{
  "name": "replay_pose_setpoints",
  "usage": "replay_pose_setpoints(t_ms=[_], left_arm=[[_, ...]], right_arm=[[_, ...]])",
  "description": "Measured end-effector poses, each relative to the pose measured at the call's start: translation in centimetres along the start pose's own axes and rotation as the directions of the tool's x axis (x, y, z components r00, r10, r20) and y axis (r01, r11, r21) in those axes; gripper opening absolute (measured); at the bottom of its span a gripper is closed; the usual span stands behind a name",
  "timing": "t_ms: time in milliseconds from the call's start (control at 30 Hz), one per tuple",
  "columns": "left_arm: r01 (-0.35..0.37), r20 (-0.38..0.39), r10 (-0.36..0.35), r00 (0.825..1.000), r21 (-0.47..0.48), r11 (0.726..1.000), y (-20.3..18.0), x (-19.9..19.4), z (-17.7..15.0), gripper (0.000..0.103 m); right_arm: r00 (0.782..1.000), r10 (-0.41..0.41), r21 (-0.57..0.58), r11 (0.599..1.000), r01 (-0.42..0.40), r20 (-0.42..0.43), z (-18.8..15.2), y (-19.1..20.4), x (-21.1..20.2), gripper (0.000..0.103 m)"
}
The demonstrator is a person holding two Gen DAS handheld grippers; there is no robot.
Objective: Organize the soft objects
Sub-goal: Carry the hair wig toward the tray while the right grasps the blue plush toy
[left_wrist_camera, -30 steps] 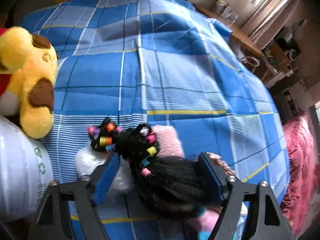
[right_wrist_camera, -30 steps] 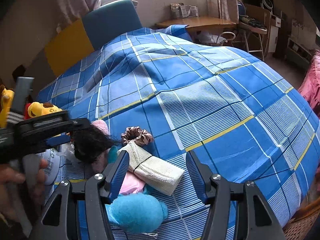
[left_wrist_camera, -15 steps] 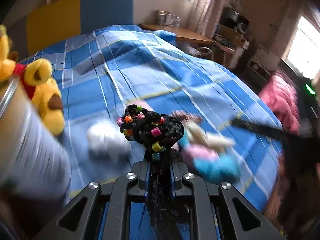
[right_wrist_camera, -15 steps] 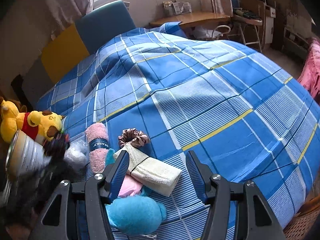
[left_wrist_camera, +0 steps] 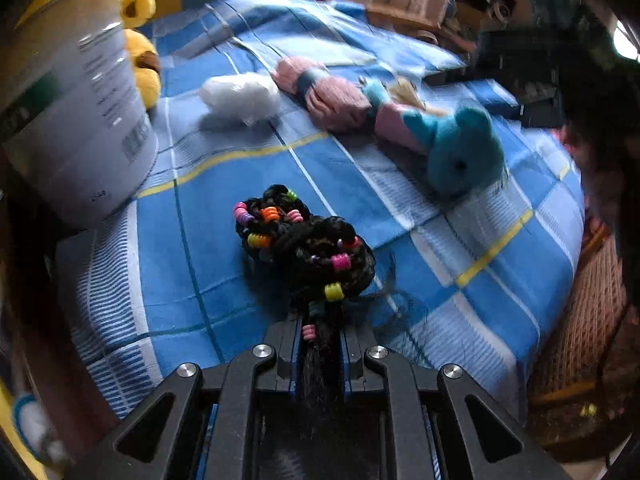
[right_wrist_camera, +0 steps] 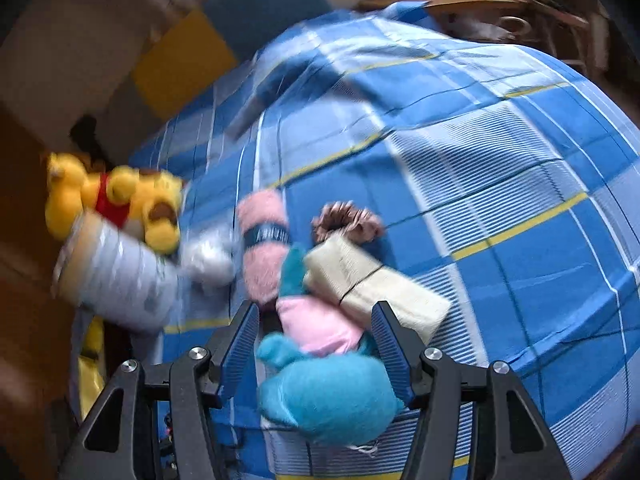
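Left gripper (left_wrist_camera: 320,336): jaws clenched on the black hair of a beaded hairpiece (left_wrist_camera: 304,248), lifted over the bed (left_wrist_camera: 200,280). Right gripper (right_wrist_camera: 316,344): jaws released, straddling a blue plush toy (right_wrist_camera: 328,392). Beyond: cream cloth bundle (right_wrist_camera: 376,288), pink yarn (right_wrist_camera: 262,248), brown scrunchie (right_wrist_camera: 346,226), white bucket (left_wrist_camera: 68,100), yellow bear (right_wrist_camera: 116,200).

This is a bedroom in a home. A bed (right_wrist_camera: 500,184) with a blue checked cover (left_wrist_camera: 224,280) fills both views, and a blue and yellow headboard (right_wrist_camera: 224,36) stands at its far end. A yellow plush bear (right_wrist_camera: 116,200) lies on it, and a cluttered wooden desk (right_wrist_camera: 460,0) stands by the wall.
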State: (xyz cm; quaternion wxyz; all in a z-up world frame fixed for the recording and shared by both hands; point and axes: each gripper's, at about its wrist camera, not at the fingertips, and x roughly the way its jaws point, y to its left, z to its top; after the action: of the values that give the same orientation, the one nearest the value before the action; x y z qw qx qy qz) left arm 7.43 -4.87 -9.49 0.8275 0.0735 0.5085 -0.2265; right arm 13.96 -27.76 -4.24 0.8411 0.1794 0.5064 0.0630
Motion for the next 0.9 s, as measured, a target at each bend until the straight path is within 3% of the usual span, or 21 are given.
replay_pose_setpoints(t_ms=[67, 133, 200, 300, 500, 600, 767, 900], left_arm=[[-0.005, 0.005, 0.005, 1.000, -0.028, 1.000, 0.2, 0.2, 0.1, 0.015], [-0.002, 0.011, 0.003, 1.000, -0.055, 0.998, 0.4, 0.4, 0.1, 0.015], [0.001, 0.014, 0.000, 1.000, -0.062, 0.998, 0.5, 0.4, 0.1, 0.015], [-0.001, 0.029, 0.003, 1.000, -0.061, 0.998, 0.5, 0.2, -0.4, 0.015], [-0.030, 0.056, 0.033, 0.998, -0.063, 0.998, -0.2, -0.7, -1.2, 0.013], [-0.010, 0.075, 0.018, 0.997, -0.101, 0.995, 0.6, -2.3, -1.7, 0.012], [-0.002, 0.167, 0.026, 0.986, -0.144, 0.990, 3.0, -7.6, -2.7, 0.012], [-0.009, 0.209, 0.063, 0.976, -0.249, 0.968, 7.5, -11.5, -3.5, 0.012]], right_arm=[[0.997, -0.041, -0.071, 0.997, 0.037, -0.059, -0.6, 1.2, 1.2, 0.060], [0.985, -0.159, -0.154, 0.977, 0.147, -0.067, -1.2, 2.4, 2.1, 0.065], [0.972, -0.219, -0.206, 0.958, 0.198, -0.086, -1.7, 2.9, 3.0, 0.065], [0.945, -0.305, -0.245, 0.931, 0.269, -0.122, -2.3, 2.9, 4.3, 0.060], [0.943, -0.309, -0.271, 0.924, 0.269, -0.119, -2.7, 3.0, 4.4, 0.055], [0.948, -0.289, -0.247, 0.936, 0.252, -0.130, -2.6, 2.5, 4.4, 0.055], [0.947, -0.290, -0.247, 0.936, 0.251, -0.137, -2.7, 2.2, 4.6, 0.056], [0.943, -0.308, -0.263, 0.927, 0.268, -0.125, -2.9, 2.5, 4.7, 0.056]])
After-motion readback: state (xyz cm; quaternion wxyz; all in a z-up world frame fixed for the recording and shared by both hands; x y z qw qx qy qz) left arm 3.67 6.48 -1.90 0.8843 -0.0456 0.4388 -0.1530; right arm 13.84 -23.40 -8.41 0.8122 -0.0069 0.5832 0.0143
